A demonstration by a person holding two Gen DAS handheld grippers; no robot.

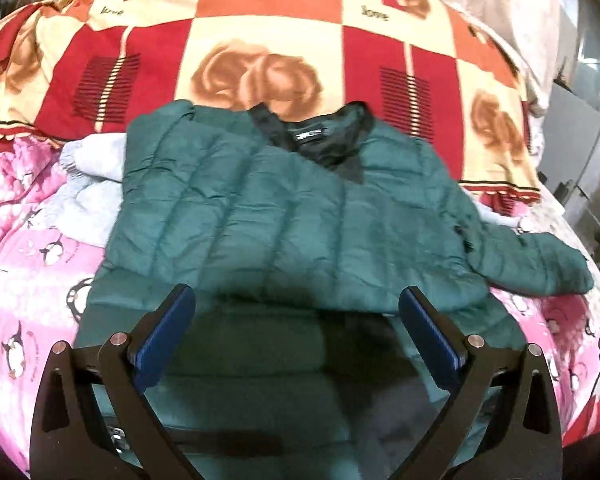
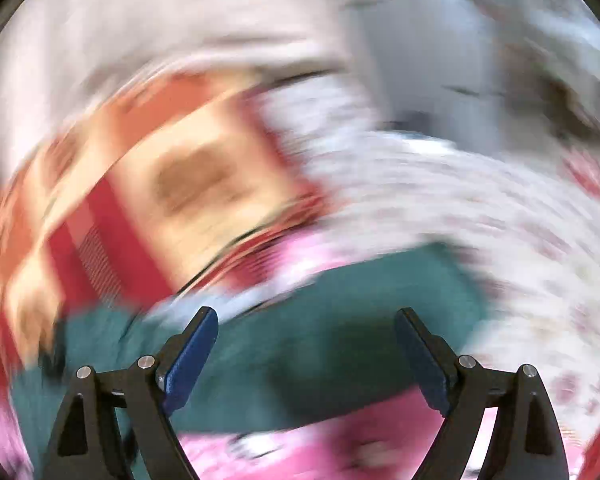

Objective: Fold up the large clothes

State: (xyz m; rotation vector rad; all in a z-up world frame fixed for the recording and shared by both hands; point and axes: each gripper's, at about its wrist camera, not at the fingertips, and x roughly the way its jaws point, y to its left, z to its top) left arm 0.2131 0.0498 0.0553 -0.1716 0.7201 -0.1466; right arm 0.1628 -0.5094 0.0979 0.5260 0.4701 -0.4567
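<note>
A dark green quilted jacket [image 1: 284, 216] with a black collar lining lies flat on the bed, collar away from me. Its left side looks folded inward; its right sleeve [image 1: 540, 264] sticks out to the right. My left gripper [image 1: 298, 300] is open and empty, just above the jacket's near hem. The right wrist view is heavily motion-blurred. There my right gripper [image 2: 306, 320] is open and empty over a green part of the jacket [image 2: 340, 312], which looks like the sleeve.
A red, orange and cream rose-print blanket [image 1: 260, 40] covers the far bed. A pink penguin-print sheet [image 1: 24, 264] lies under the jacket. A pale grey garment [image 1: 88, 184] sits under the jacket's left edge. Grey furniture [image 1: 588, 128] stands at the right.
</note>
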